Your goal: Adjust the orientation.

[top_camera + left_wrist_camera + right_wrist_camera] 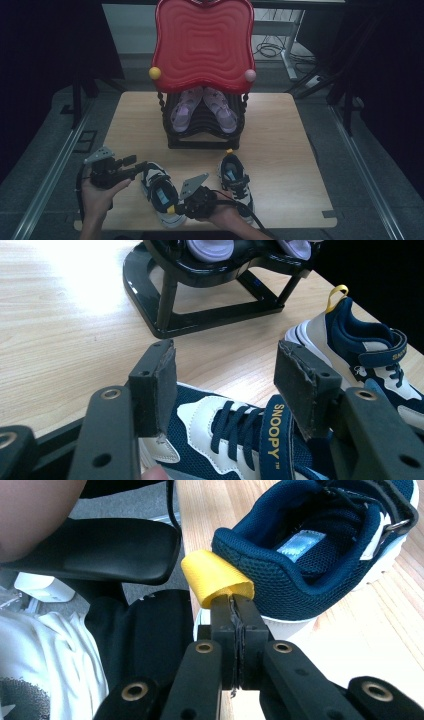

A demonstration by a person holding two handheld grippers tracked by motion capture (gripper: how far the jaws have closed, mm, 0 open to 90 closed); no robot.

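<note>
On the table (280, 150), the left navy sneaker (159, 192) lies near the front edge, at about seven o'clock from the black shoe rack (205, 135). The right hand-held gripper (233, 611) has its jaws pressed together, pinching the sneaker's yellow heel loop (215, 576). The left hand-held gripper (225, 385) is spread wide above the sneaker's laces, not touching them. A second sneaker (236, 182) lies at three o'clock from the first.
</note>
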